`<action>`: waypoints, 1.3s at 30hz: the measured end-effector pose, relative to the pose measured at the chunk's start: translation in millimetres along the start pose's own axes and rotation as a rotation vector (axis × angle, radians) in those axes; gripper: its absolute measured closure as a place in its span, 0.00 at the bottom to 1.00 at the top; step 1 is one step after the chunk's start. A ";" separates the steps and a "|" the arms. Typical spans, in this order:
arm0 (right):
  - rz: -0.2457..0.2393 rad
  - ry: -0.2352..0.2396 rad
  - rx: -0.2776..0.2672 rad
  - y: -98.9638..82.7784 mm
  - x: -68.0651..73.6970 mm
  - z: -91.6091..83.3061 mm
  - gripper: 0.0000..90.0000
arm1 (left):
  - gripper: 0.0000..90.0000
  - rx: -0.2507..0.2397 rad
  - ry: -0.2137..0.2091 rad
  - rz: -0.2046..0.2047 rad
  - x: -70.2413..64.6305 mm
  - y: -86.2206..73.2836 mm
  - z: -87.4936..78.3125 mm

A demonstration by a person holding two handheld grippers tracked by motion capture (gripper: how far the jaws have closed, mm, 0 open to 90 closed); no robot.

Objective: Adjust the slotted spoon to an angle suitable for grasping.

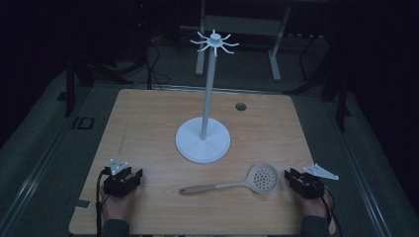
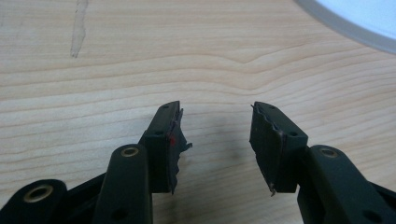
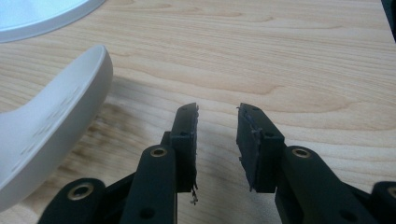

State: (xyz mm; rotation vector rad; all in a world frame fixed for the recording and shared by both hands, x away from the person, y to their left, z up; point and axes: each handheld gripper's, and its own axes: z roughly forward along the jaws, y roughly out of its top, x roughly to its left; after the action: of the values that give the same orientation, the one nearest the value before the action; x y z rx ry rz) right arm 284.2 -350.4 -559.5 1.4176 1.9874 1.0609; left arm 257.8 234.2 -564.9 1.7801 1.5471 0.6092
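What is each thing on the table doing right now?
Slotted spoon: lying flat on the table, untouched.
Hook stand: upright, its hooks bare.
Left tool: open, holding nothing.
Right tool: open, holding nothing, beside the spoon's bowl.

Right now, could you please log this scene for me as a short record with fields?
surface: wooden table
stand: white stand with round base, upright at table centre, hooks on top
spoon: slotted spoon lying flat in front of the stand, bowl toward the right gripper
hole: small round hole in the table behind the stand
left gripper: left gripper open, holding nothing, near the front left corner
right gripper: right gripper open, holding nothing, beside the spoon's bowl
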 end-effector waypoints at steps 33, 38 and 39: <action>-0.232 0.138 -0.073 50.2 53.1 -16.8 0.76 | 0.59 -0.005 -0.082 0.053 -4.9 -1.4 -9.4; -0.270 0.170 -0.075 57.7 64.6 -13.2 0.77 | 0.59 -0.015 -0.086 0.065 -6.4 -0.3 -10.6; -0.279 0.176 -0.076 58.9 66.6 -12.9 0.78 | 0.59 -0.021 -0.088 0.069 -7.0 0.0 -11.1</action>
State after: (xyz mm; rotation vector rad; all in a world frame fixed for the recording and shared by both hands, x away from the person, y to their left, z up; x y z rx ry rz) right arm 284.6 -282.5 -500.7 1.0003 2.1655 1.1506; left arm 248.4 229.5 -557.1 1.8260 1.4202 0.5702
